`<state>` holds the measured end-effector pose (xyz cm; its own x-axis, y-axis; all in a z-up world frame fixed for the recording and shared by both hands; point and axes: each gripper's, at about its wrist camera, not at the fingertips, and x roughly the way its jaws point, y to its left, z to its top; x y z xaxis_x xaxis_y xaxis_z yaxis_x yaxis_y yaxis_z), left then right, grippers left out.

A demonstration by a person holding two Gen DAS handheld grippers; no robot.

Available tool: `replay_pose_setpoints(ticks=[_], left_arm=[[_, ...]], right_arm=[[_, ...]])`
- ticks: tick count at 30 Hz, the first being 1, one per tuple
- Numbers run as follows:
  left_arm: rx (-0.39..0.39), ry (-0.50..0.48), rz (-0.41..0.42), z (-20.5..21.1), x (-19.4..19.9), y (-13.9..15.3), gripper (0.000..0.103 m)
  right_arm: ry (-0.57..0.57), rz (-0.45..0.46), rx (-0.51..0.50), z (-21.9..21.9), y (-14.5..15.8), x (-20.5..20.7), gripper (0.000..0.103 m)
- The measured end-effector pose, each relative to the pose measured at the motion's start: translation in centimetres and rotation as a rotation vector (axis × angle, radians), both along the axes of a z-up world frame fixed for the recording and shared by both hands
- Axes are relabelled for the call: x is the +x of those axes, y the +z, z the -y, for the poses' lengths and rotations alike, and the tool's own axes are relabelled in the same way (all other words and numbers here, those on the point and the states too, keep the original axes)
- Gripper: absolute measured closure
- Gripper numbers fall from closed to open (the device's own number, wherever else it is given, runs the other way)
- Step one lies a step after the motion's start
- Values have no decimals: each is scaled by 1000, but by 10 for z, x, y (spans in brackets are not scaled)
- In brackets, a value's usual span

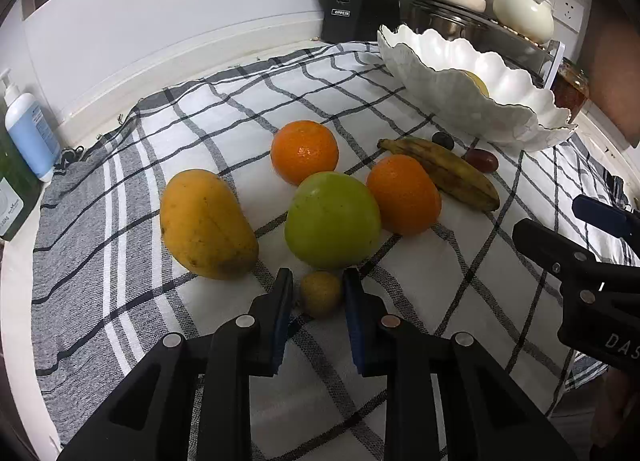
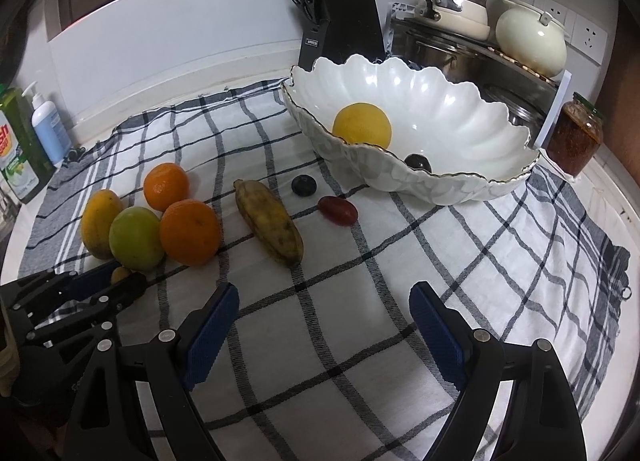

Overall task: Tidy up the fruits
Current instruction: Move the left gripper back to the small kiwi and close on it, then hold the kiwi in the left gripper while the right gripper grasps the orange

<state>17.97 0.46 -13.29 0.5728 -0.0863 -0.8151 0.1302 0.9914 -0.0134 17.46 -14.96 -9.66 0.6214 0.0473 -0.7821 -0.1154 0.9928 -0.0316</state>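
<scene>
Closing on the small brownish fruit [image 1: 321, 294], the left gripper [image 1: 318, 293] pinches it; its long axis runs toward the green apple [image 1: 332, 220]. The right gripper [image 2: 324, 325] is wide open, empty.

Left gripper [image 1: 318, 293]: matte black plastic frame, two angular fingers w/ triangular cut-outs in the side arms; round silver pivot pins, four visible across the linkage; inner pads [image 1: 284, 317] dark blue, ribbed/textured rubber, rectangular. Right gripper [image 2: 324, 325]: same build, black frame, silver round pins at the joints, blue pads [image 2: 212, 333] w/ fine knurled pattern, long and flat. Seen from the left wrist cam, right unit's side shows white lettering "DAS" (rest cut off by frame edge), small white mark nearby, plus two silver pins. No cables visible. No sleeve clearly readable.
</scene>
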Motion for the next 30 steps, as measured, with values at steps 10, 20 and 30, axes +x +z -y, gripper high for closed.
replay_pose_setpoints(ticks=[10,20,30], left_arm=[[5,20,26,-10,-8,12,77],[11,76,36,-34,-16,22,77],[11,160,59,-65,-14,34,77]], right_arm=[[13,13,-2,-7,6,-4,15],[72,27,10,-30,12,-2,15],[147,10,42,-62,10,19,21]])
